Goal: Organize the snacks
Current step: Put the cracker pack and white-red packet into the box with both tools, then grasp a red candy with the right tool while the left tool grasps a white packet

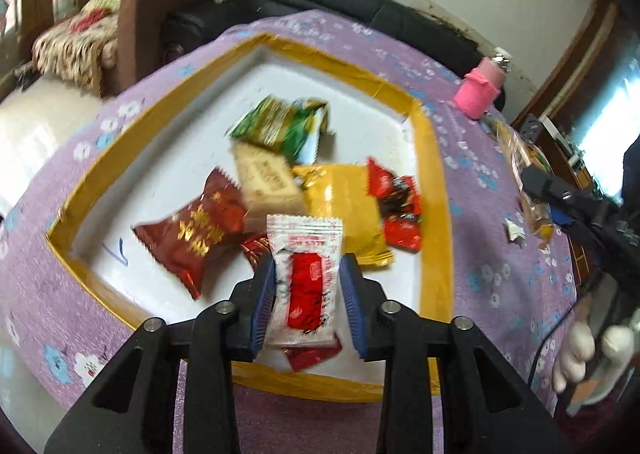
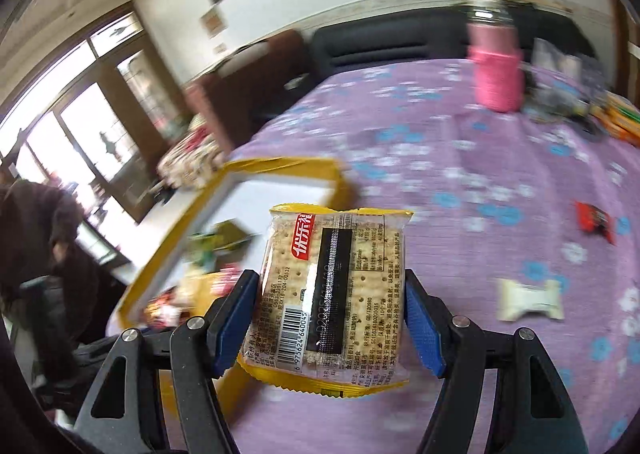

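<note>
My left gripper is shut on a white packet with a red label, held upright over the near part of a white box with a yellow taped rim. Inside the box lie a dark red packet, a green packet, a beige cracker pack, a yellow packet and small red candies. My right gripper is shut on a clear, yellow-edged cracker packet above the purple cloth, just right of the box.
A purple flowered tablecloth covers the table. A pink bottle stands at the far side. A white candy and a red candy lie loose on the right. A person bends at far left.
</note>
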Available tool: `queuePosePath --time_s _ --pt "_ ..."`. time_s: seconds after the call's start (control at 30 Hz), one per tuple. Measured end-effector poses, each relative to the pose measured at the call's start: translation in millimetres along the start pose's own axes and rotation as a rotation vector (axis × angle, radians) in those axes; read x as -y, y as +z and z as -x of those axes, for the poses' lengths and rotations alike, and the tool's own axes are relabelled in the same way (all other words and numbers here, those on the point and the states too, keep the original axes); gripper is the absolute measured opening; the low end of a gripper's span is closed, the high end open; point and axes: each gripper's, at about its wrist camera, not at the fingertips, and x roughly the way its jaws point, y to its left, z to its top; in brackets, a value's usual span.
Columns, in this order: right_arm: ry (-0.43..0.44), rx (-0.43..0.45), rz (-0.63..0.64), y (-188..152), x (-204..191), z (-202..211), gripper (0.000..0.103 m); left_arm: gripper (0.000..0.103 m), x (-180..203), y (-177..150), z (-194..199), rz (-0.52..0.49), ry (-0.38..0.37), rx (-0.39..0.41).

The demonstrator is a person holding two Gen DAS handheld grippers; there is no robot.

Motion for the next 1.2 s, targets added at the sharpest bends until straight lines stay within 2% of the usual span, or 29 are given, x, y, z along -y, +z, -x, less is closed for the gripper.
queuePosePath --time_s 0.03,0.1,0.2,0.33,0.4,0.53,0.67,0.77,0.9,1.03,1.2 --pt "0.009 -0.008 0.018 0.5 -11.2 -3.5 0.071 0.033 -0.3 0.3 2.2 0.005 -0.010 0.009" --pt "0.019 -0.031 0.061 3.7 -34.9 -14.4 0.071 0.046 -4.1 0.6 7.8 0.037 -0.053 0.025" --pt "0.012 -0.066 0.112 7.9 -61.5 -34.2 0.071 0.047 -13.4 0.1 20.7 0.060 -0.068 0.072" --pt "-0.004 -0.115 0.130 15.7 -78.2 -65.2 0.071 0.050 -27.9 0.0 38.9 0.084 -0.064 0.124" --pt "-0.022 -0.144 0.120 20.2 -82.6 -84.5 0.071 0.054 -33.3 -1.0 47.8 0.089 -0.062 0.148" --pt "-0.026 -0.179 0.058 25.5 -82.1 -113.2 0.073 0.054 -42.8 0.5 55.3 0.103 -0.055 0.178" --pt "0.019 -0.176 -0.008 27.9 -80.0 -115.9 0.072 0.054 -51.3 3.5 52.2 0.121 -0.009 0.179" --pt "0.013 -0.140 -0.004 27.8 -78.7 -99.1 0.072 0.058 -50.9 5.0 47.2 0.136 0.010 0.157" --pt "-0.020 -0.069 0.029 19.8 -65.3 -68.1 0.073 0.059 -43.8 3.2 41.3 0.145 -0.069 0.136" --pt "-0.086 -0.031 0.070 4.7 -30.5 -40.8 0.073 0.059 -21.1 -0.2 39.4 0.097 -0.094 0.110" --pt "-0.180 -0.028 -0.049 -7.3 66.1 1.2 0.074 0.059 22.0 -3.3 39.8 -0.004 -0.120 0.089"
